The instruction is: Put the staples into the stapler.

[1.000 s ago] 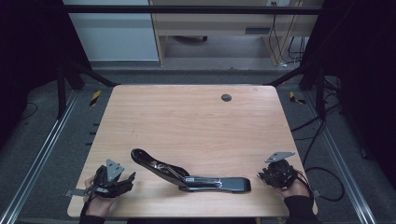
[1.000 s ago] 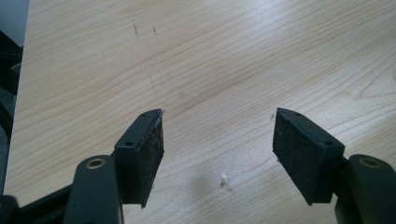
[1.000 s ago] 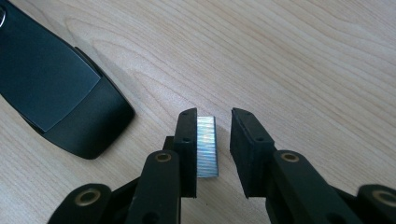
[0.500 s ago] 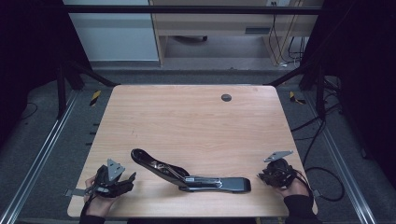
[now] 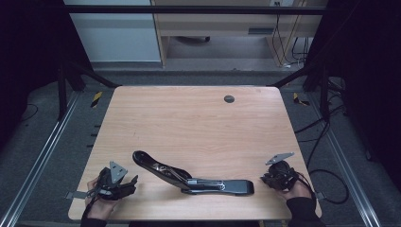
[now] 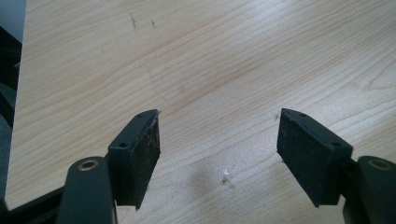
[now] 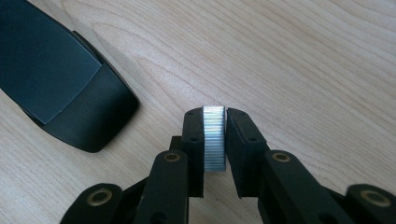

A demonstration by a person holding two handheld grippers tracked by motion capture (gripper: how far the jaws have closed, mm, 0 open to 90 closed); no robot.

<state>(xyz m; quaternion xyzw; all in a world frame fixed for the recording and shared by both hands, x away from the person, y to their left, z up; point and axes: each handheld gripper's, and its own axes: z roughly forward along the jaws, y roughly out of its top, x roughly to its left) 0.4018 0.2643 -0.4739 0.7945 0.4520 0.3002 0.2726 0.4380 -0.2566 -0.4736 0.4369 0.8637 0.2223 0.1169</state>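
Right now your right gripper (image 7: 215,140) has its jaws pinched on a small ribbed metal wheel (image 7: 214,137), a silvery knurled disc standing on edge between the two black pads; those jaws have just been closing, and the pads press on its flat faces. Seen from above, that gripper (image 5: 278,176) sits near the table's (image 5: 198,123) near right corner, just beside the rounded end of the long black lever-like tool (image 5: 189,176) that lies flat across the front of the tabletop. Your left gripper (image 6: 219,149) hangs over bare wood near the front left corner, its jaws spread wide with nothing between them, having just been opening further. From the high view your left gripper (image 5: 113,182) sits apart from the tool's other end
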